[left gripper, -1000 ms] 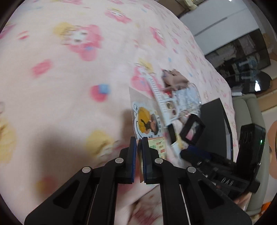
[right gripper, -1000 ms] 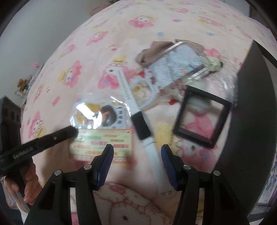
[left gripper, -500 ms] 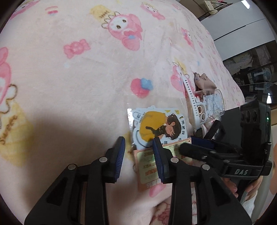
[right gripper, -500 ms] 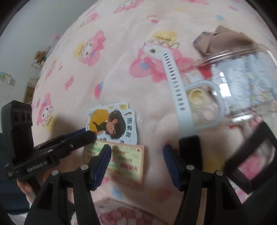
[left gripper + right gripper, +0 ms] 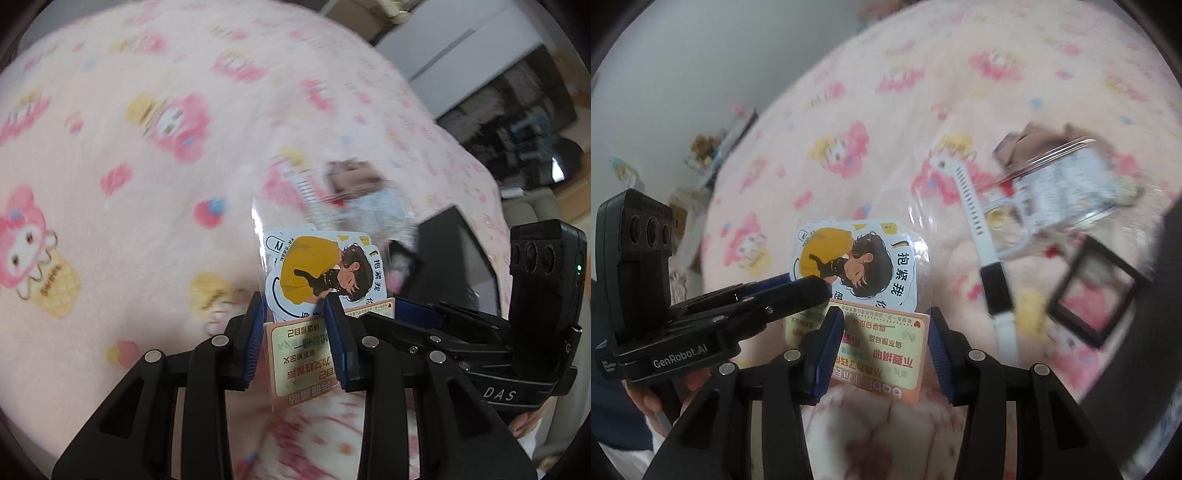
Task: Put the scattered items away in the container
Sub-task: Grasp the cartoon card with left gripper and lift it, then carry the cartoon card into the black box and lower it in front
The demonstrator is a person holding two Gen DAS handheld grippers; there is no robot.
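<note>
The left claw (image 5: 295, 332) has its blue pads on the two side edges of a clear sleeve of stickers (image 5: 321, 273), with the pink card at the sleeve's near end standing between the fingers. The right claw (image 5: 882, 347) straddles the same sleeve (image 5: 857, 269) from the other side; its jaws are closing, the card end lying between the pads, the left pad over the card's edge and the right pad just at its edge. The packet appears lifted off the pink cartoon-print blanket (image 5: 122, 221), though the blur makes that hard to confirm. In the right wrist view the left claw's tip lies over the sticker with the figure in yellow.

Beyond the right claw and to its right, a white smartwatch (image 5: 990, 266) lies stretched out on the blanket. Just beside it sit a clear phone case (image 5: 1060, 184) and a black square frame (image 5: 1100, 299). A dark container (image 5: 458, 258) edge shows farther right of the left claw.
</note>
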